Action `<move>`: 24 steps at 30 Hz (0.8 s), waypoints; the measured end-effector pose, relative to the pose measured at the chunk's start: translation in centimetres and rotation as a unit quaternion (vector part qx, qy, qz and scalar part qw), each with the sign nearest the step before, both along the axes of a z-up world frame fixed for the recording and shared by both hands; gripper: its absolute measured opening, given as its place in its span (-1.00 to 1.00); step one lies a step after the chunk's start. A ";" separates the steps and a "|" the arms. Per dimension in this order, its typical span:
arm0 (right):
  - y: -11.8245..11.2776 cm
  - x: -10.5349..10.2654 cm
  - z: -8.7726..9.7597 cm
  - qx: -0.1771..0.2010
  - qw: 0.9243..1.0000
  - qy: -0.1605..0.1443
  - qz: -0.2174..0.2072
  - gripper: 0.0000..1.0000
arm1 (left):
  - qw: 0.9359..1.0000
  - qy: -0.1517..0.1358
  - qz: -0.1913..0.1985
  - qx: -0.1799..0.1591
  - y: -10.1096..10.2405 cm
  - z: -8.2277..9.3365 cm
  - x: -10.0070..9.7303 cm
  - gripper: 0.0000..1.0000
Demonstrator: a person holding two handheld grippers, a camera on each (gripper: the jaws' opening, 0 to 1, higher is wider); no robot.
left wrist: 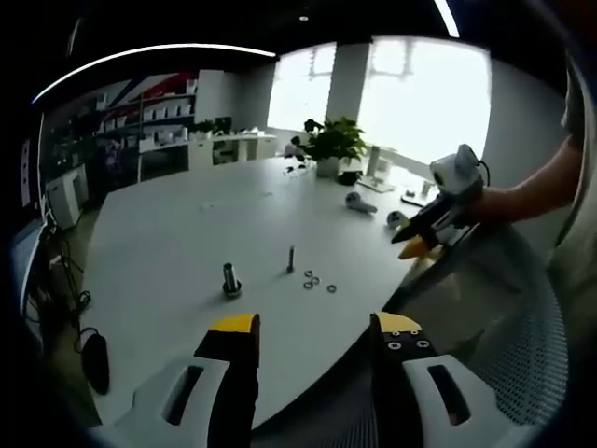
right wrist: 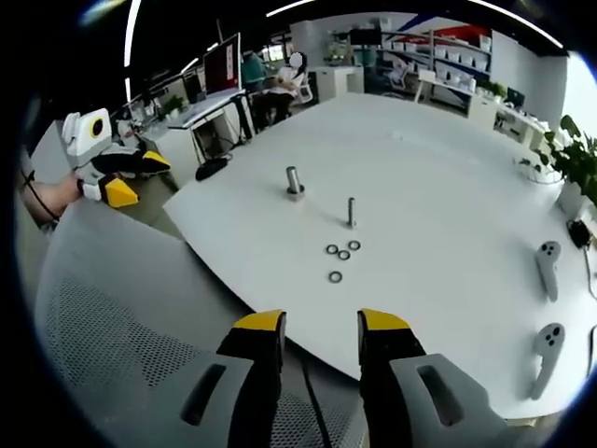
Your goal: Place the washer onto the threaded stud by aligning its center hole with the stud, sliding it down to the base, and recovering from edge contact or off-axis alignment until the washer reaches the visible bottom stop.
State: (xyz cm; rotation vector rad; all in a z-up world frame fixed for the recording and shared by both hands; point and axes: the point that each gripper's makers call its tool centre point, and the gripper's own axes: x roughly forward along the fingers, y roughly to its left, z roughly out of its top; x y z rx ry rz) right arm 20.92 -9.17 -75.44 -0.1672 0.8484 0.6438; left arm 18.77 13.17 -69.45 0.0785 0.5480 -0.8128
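Stud [right wrist: 352, 212]: thin, upright on the white table [right wrist: 438, 187], bare.
Washers [right wrist: 342, 254]: four, flat on the table just beside the stud, on its gripper side (three bunched, one [right wrist: 335, 276] a little apart).
Bolt [right wrist: 294, 181]: thicker post, upright, near the stud on the side away from the washers.
Left gripper [left wrist: 315, 338]: jaws apart, holding nothing, off the table edge, well short of the stud.
Right gripper [right wrist: 320, 329]: jaws apart, holding nothing, over the table edge near a mesh chair [right wrist: 112, 308].
Controllers [right wrist: 548, 266]: two, well apart from the stud.
Plant [left wrist: 331, 142]: far side of the table beyond the stud.
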 end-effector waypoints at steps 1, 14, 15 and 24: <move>0.0 -0.1 -0.1 0.000 1.000 0.003 0.000 -0.34 | 1.000 -0.001 -0.002 0.003 -0.1 0.0 -0.1 -0.08; 0.4 0.4 0.7 0.004 1.000 -0.001 0.010 -0.33 | 1.000 -0.007 -0.012 0.024 -0.1 -0.2 -0.2 -0.09; 0.4 0.4 0.7 0.003 1.000 0.001 0.012 -0.32 | 1.000 -0.006 -0.007 0.021 0.1 -0.2 -0.1 -0.09; 0.8 2.9 -0.5 -0.022 0.999 0.025 0.040 -0.31 | 1.000 -0.008 -0.002 0.014 0.3 -0.1 0.0 -0.13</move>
